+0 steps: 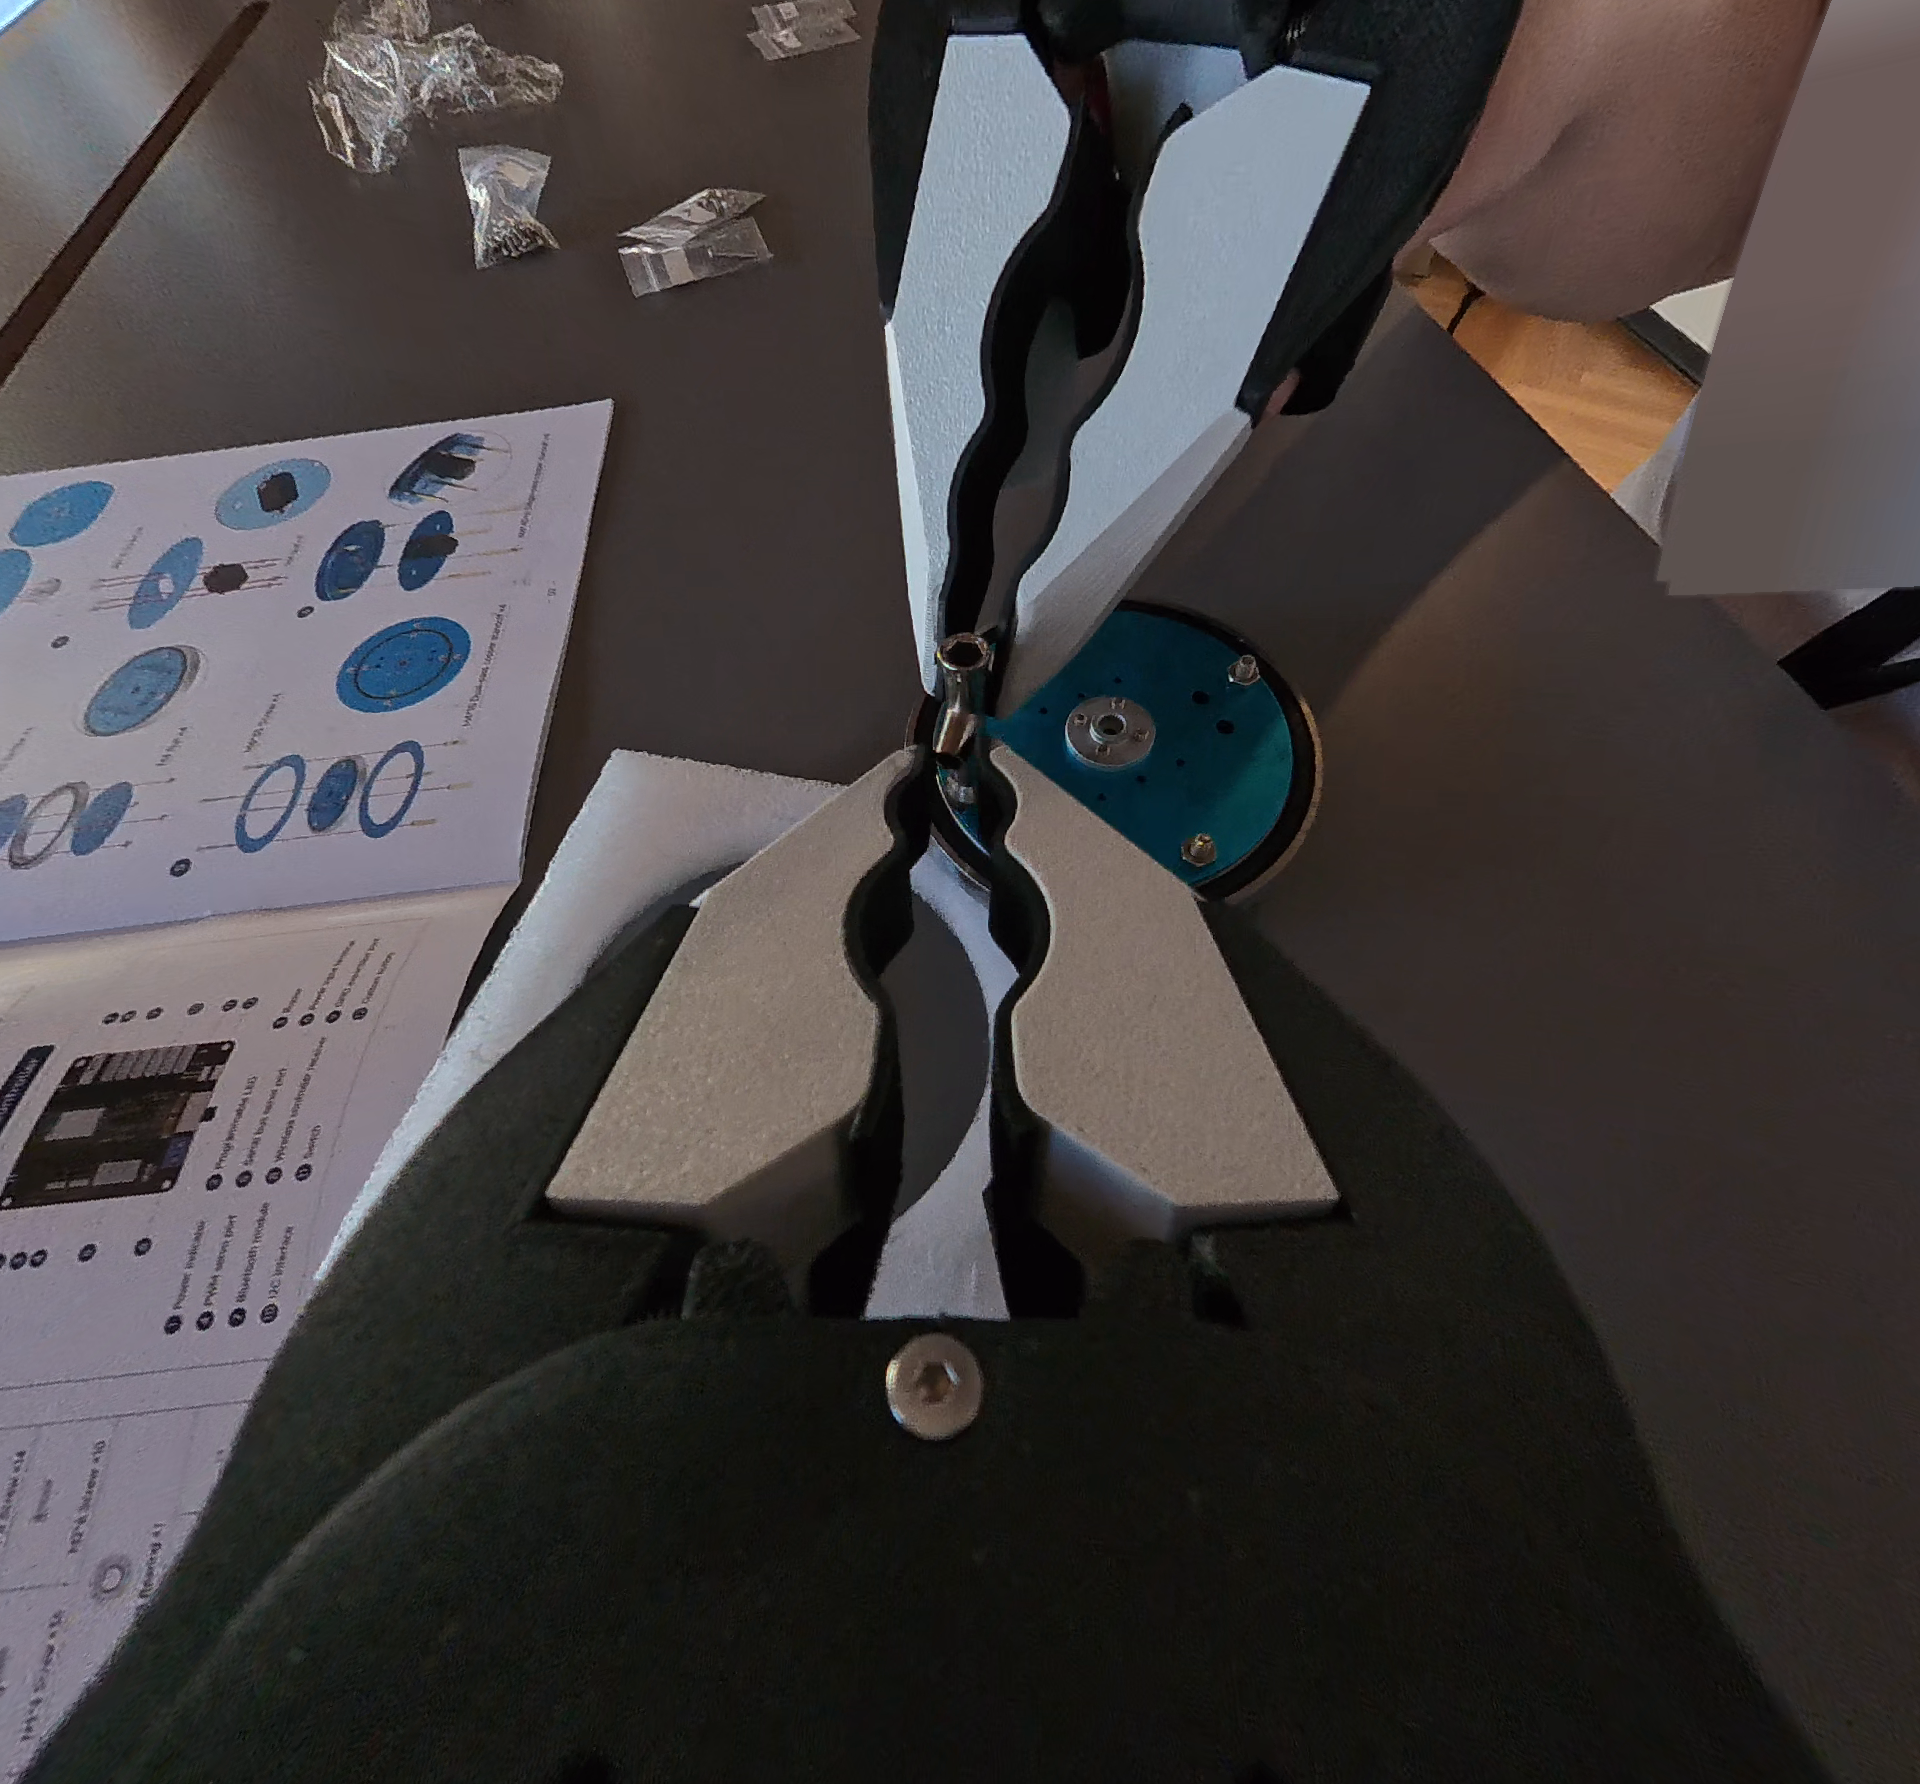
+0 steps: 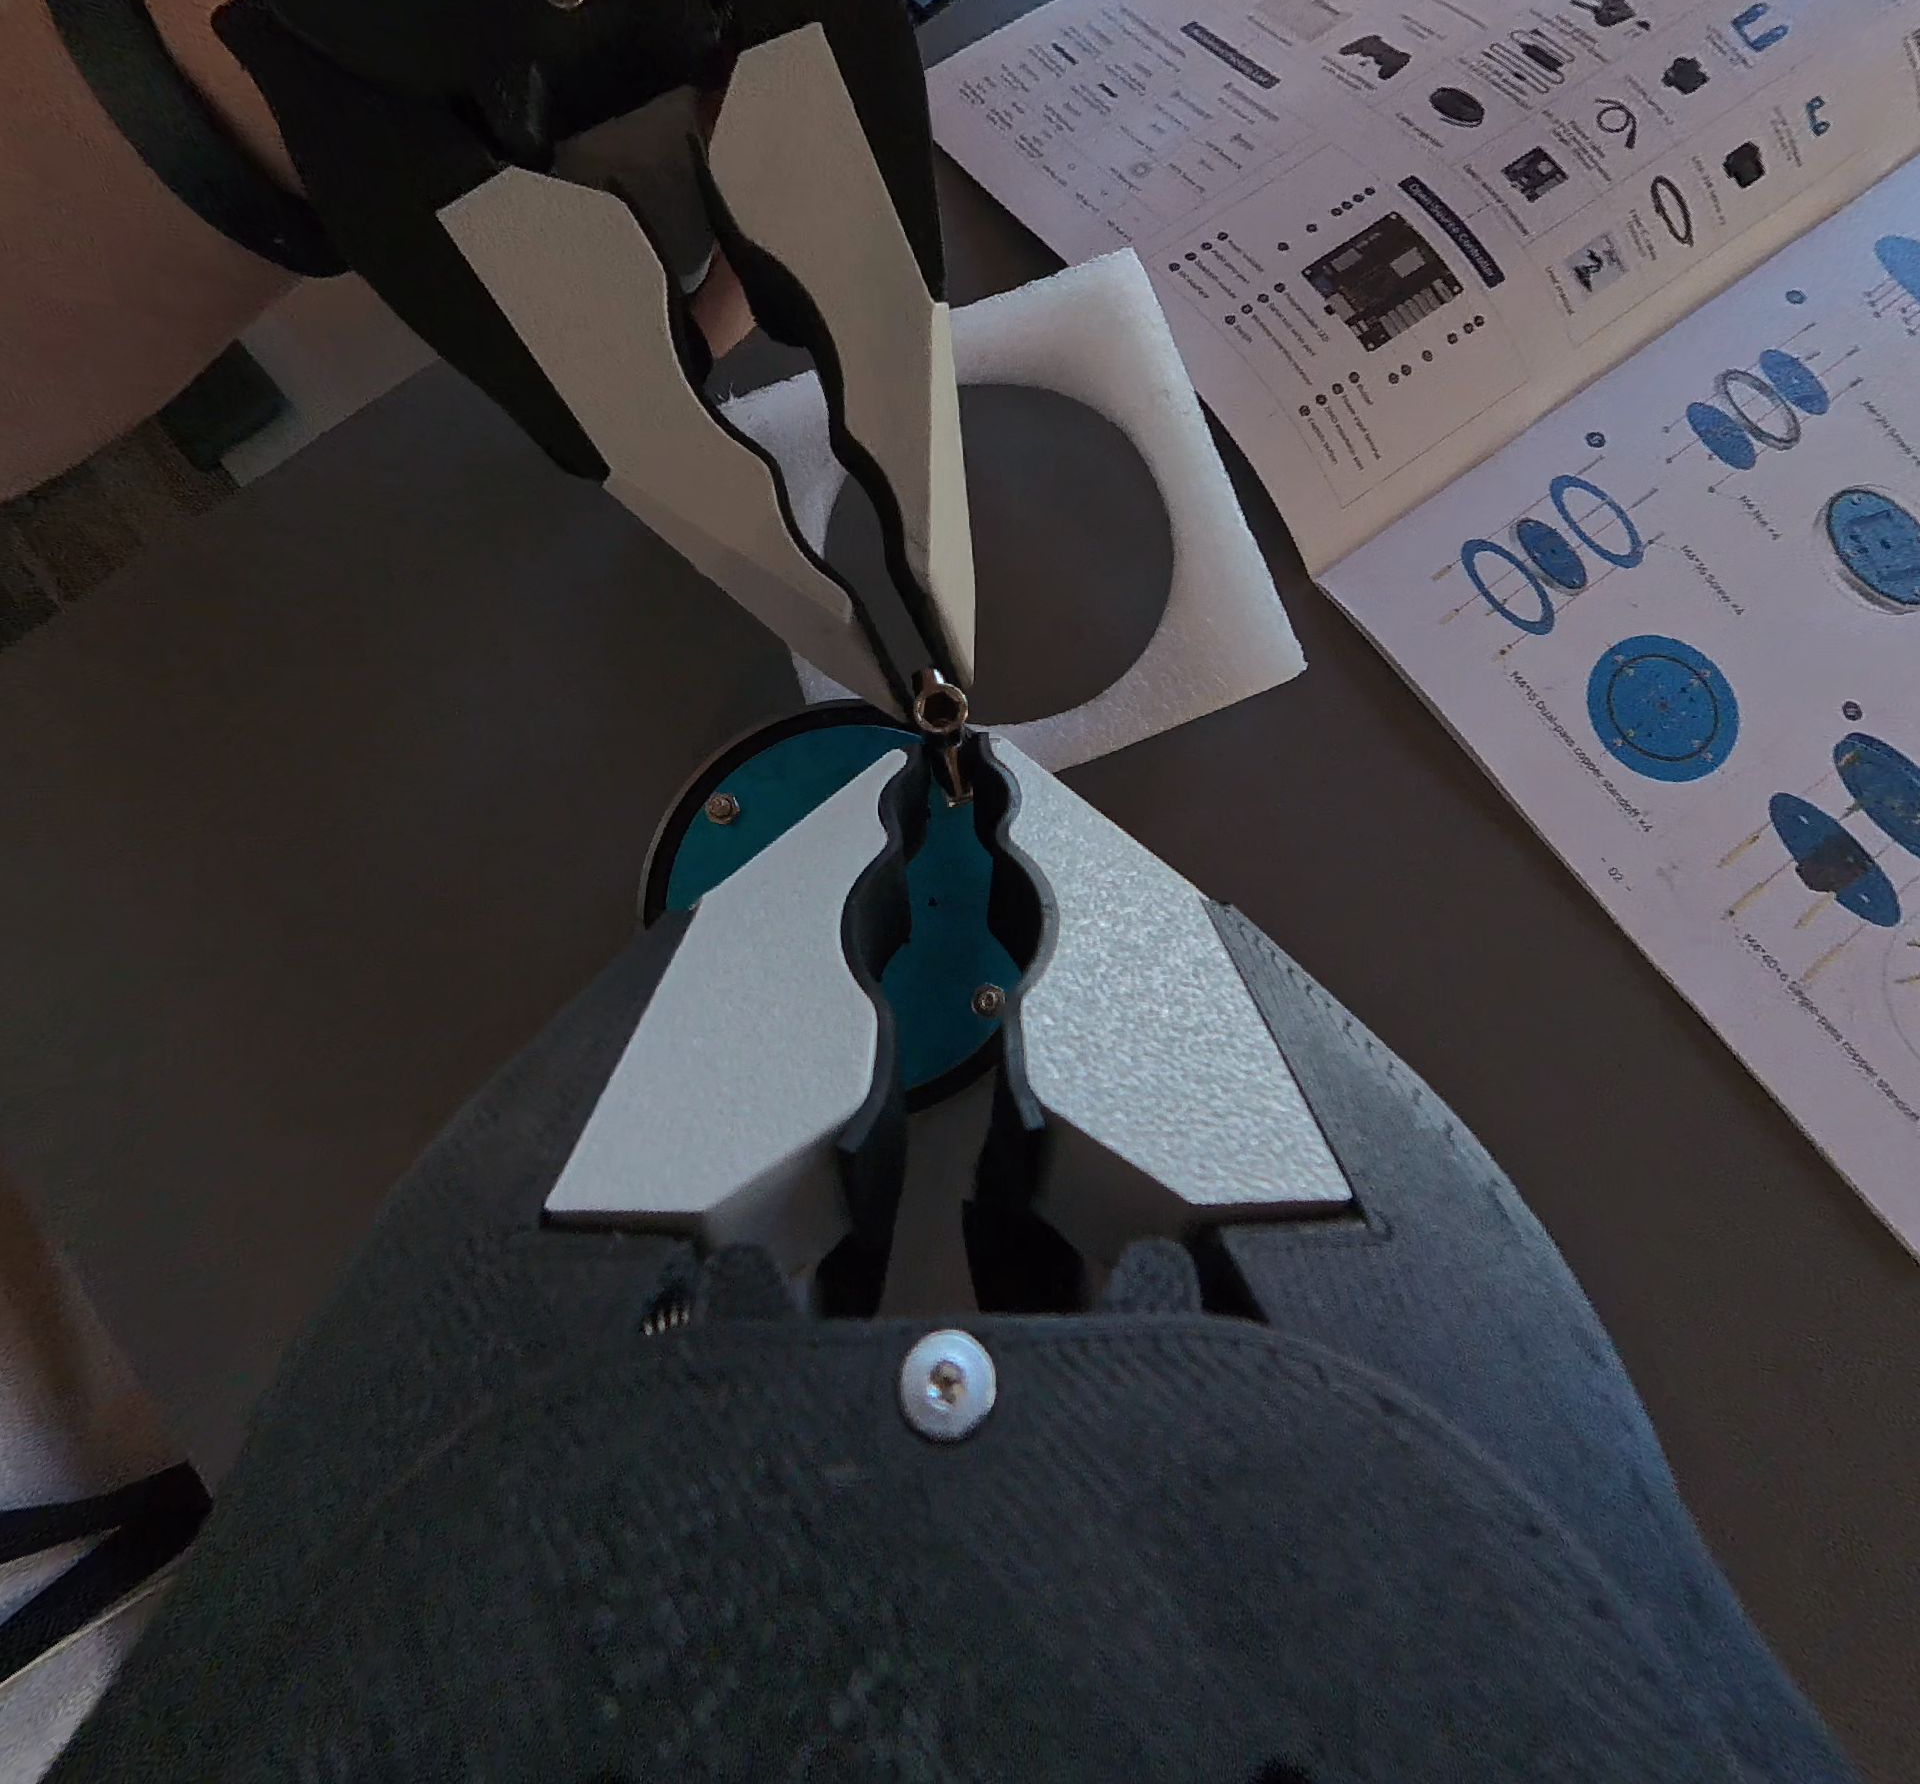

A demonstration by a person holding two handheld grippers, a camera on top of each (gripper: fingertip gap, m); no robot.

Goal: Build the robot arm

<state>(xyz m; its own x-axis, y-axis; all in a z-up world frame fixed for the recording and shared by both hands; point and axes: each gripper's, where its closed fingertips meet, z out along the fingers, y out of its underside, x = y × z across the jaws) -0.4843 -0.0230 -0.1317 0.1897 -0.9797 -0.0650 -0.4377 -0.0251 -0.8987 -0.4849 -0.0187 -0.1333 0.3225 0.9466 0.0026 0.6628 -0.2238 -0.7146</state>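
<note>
**Steel socket piece pinched from two sides above the blue disc**

Steel, small and shiny, the socket piece (image 1: 957,695) is held just above the near rim of a blue round plate (image 1: 1174,778), which lies flat on the dark bench (image 1: 1558,1059). It is gripped from opposite sides: the left hand-held gripper (image 1: 954,763) and the right hand-held gripper (image 2: 951,760) meet tip to tip, each closed down on it with only a sliver of gap between the fingers.

Very little metal is caught by either pair of tips, so a slip is judged the main risk. If one side were pulled or twisted against the other, the piece could be levered out and dropped onto the plate, where it might bounce or roll off. The raised brass fittings (image 1: 1242,669) on the plate could be struck by the fingertips if either gripper were lowered.

Room is tight on one side. A white foam square (image 2: 1174,446) with a round cut-out lies just beside the plate, and printed sheets (image 1: 291,654) are spread beyond it. Clear plastic bags (image 1: 416,72) lie well apart. On the other side bare bench is open, though its edge (image 1: 1496,384) is near the holder's hand (image 1: 1621,124), beyond which wooden floor is seen.
</note>
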